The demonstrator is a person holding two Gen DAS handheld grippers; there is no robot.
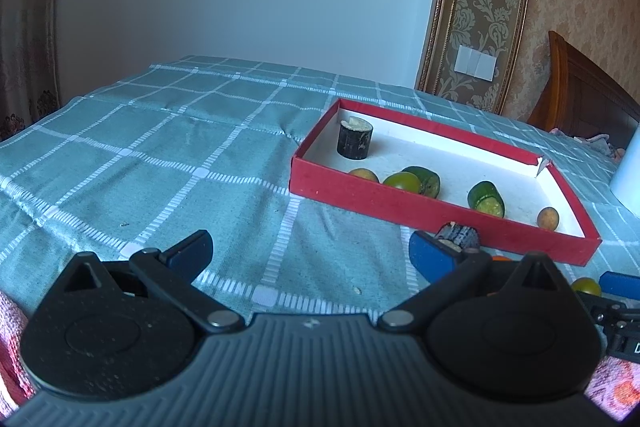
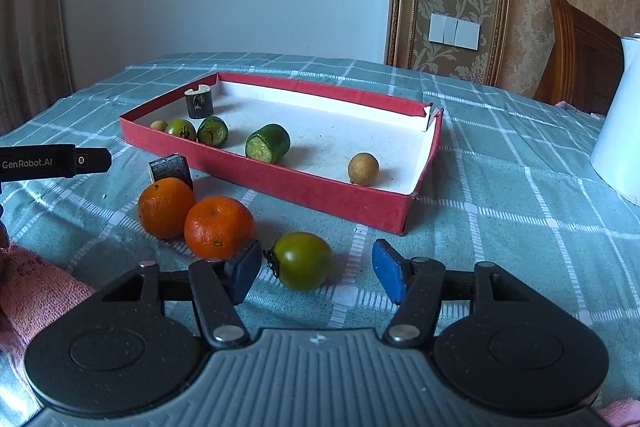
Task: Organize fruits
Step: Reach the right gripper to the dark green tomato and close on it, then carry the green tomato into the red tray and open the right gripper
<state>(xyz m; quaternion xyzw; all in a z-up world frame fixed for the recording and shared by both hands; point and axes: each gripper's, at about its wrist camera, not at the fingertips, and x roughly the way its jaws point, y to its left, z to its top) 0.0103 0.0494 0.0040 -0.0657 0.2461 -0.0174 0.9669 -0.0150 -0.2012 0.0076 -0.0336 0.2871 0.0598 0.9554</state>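
A red box (image 2: pixel 304 187) with a white inside holds a dark cane piece (image 2: pixel 198 103), a green tomato (image 2: pixel 181 129), two cucumber chunks (image 2: pixel 267 143) and two small brown fruits (image 2: pixel 363 169). In front of it, on the cloth, lie two oranges (image 2: pixel 218 227), another dark cane piece (image 2: pixel 172 169) and a second green tomato (image 2: pixel 302 261). My right gripper (image 2: pixel 317 273) is open with this tomato between its blue pads; a gap shows on the right side. My left gripper (image 1: pixel 312 253) stands open over bare cloth, left of the box (image 1: pixel 400 203), nothing between its fingers.
A white jug (image 2: pixel 620 123) stands at the table's right edge, with a wooden chair (image 2: pixel 576 59) behind it. A pink towel (image 2: pixel 36 287) lies at the near left. The green checked cloth (image 1: pixel 160 155) stretches left of the box.
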